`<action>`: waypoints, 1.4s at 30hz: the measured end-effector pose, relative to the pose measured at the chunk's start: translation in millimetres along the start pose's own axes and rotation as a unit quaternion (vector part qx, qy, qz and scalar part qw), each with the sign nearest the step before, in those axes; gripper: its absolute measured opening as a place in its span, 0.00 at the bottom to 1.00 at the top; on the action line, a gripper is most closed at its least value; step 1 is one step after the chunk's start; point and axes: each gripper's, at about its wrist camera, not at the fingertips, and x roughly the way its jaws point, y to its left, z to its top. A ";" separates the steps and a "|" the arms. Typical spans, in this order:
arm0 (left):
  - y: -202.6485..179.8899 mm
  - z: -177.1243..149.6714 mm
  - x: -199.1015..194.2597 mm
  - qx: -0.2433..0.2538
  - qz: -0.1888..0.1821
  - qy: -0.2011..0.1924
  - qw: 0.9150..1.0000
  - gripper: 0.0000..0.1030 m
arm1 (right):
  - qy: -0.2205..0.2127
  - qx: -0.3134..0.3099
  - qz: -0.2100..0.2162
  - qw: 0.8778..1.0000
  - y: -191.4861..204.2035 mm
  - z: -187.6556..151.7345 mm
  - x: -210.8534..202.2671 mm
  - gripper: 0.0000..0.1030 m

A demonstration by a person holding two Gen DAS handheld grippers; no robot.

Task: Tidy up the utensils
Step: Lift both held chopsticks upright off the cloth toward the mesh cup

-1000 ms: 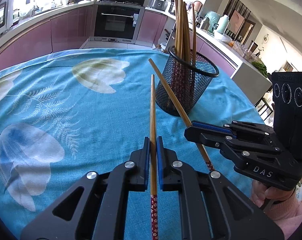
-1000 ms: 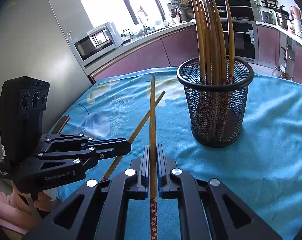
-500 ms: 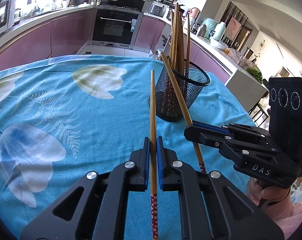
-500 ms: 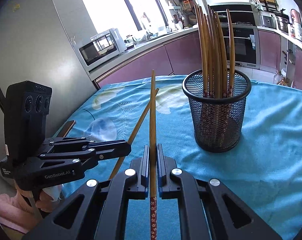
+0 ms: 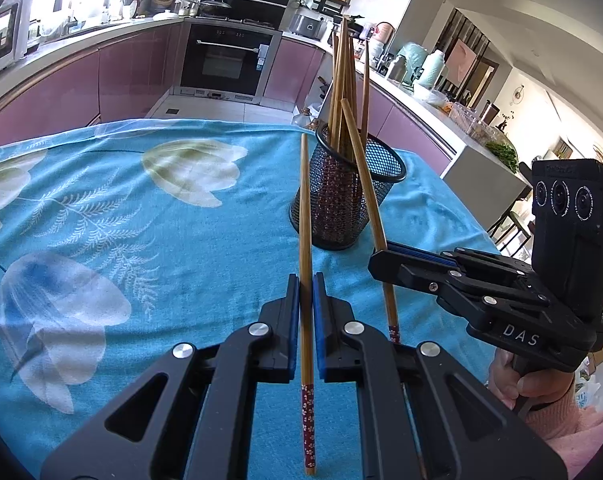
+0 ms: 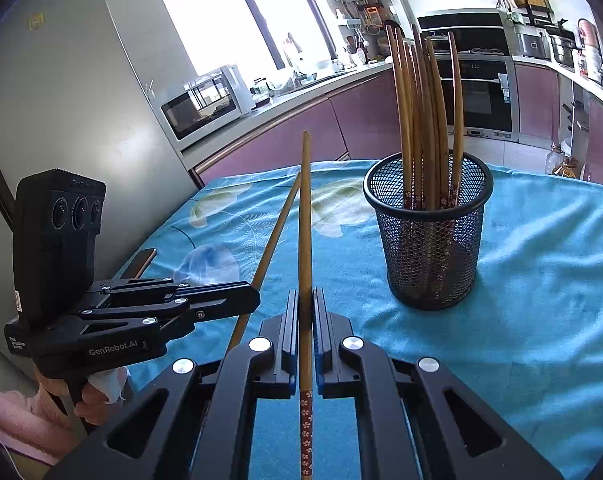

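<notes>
Clamping a chopstick (image 5: 305, 216) in the left gripper (image 5: 305, 280), right gripper (image 6: 305, 296) pinching another chopstick (image 6: 305, 216), mesh holder (image 6: 428, 236) just ahead

Upright chopsticks (image 6: 421, 120) crowding mesh holder (image 6: 429, 240)

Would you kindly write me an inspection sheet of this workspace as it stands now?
Surface: table under a blue floral cloth, lightly wrinkled.
Job's things: black mesh holder upright on the cloth, several chopsticks standing in it; one chopstick in the left gripper, another in the right gripper.
Clutter: a dark flat object at the table edge, unclear what.
Grippers: left gripper and right gripper each have fingers shut on a chopstick, above the cloth, short of the holder.
Cables: nothing seen.
Surroundings: kitchen with oven, microwave, pink cabinets.
</notes>
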 end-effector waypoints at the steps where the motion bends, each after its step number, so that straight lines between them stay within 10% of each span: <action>1: -0.1 0.2 -0.8 0.000 -0.002 -0.001 1.000 0.07 | -0.001 0.000 0.000 1.000 -0.1 0.2 -0.8 0.06; 42: -14.7 10.9 -14.6 0.016 -0.025 -0.020 0.999 0.07 | -0.031 0.010 -0.004 0.999 -7.5 6.1 -21.2 0.06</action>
